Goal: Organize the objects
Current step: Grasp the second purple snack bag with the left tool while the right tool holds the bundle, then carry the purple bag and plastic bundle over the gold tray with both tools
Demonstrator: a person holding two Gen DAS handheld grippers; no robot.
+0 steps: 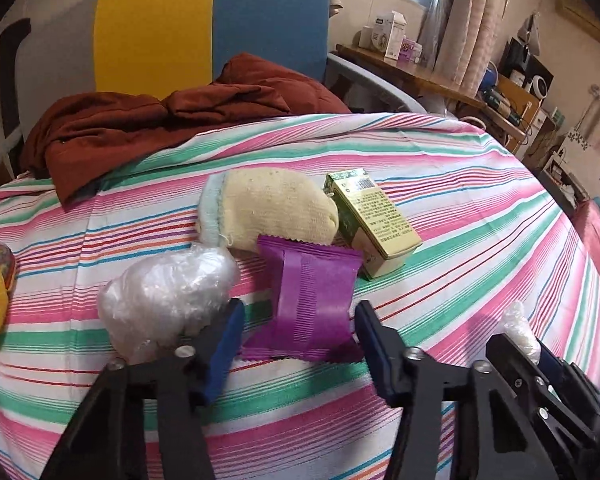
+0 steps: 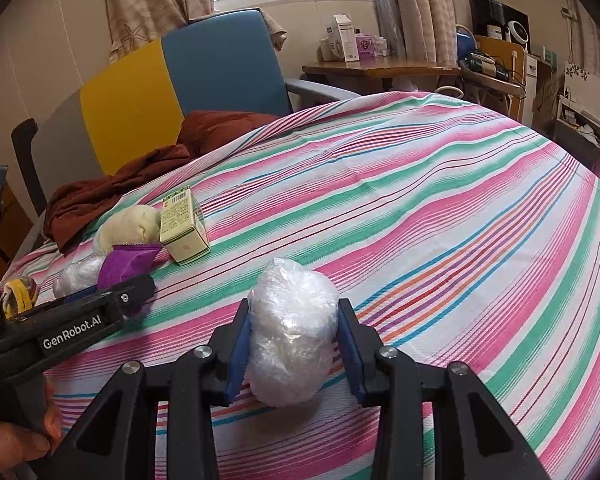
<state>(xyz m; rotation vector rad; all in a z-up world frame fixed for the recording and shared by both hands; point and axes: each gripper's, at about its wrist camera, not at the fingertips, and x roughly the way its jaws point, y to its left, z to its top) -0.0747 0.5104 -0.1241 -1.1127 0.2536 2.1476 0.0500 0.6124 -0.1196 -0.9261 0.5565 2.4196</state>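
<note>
Purple packet (image 1: 312, 300) lies on the bed at frame centre, dead ahead between your left gripper (image 1: 298, 320) jaws, released, long axis along them. Right gripper (image 2: 294, 328) is grasping a plastic ball (image 2: 292, 332).

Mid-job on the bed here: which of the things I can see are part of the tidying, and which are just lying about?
In the job:
purple packet, between the open left gripper fingers
plastic-wrapped bundle, held by the right gripper
second plastic-wrapped bundle
cream sock
green box

Just lying about:
rust-red garment
chair
side table clutter
</note>
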